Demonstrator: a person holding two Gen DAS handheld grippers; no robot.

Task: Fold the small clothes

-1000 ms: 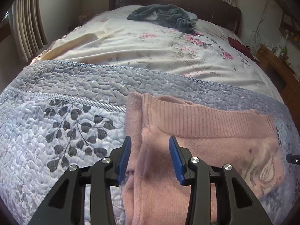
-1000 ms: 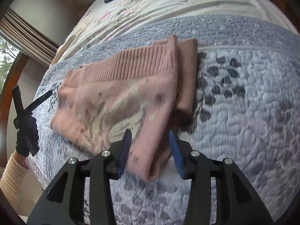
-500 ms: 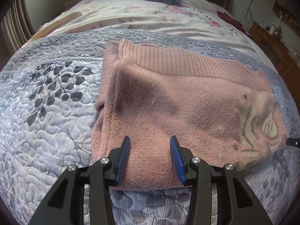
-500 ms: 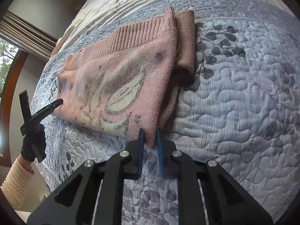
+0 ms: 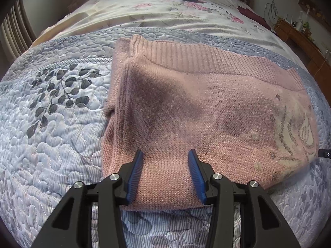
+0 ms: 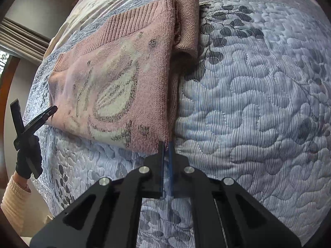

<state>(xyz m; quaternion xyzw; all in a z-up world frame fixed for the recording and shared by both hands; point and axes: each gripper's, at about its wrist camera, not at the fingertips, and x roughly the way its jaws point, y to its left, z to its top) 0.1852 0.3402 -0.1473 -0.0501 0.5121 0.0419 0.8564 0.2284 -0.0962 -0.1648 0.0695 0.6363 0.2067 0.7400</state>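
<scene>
A pink sweater [image 5: 186, 111] is laid folded on the quilt [image 5: 51, 124], filling the centre and right of the left view. The left gripper [image 5: 165, 165] is spread wide over its near edge. The right gripper [image 6: 166, 146] is pressed together, pinching the sweater's near corner at lower centre.

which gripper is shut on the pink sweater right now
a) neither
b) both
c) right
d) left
c, the right gripper has its jaws pinched on the near corner of the sweater, while the left gripper is wide open over the knit with fabric showing between its jaws.
</scene>
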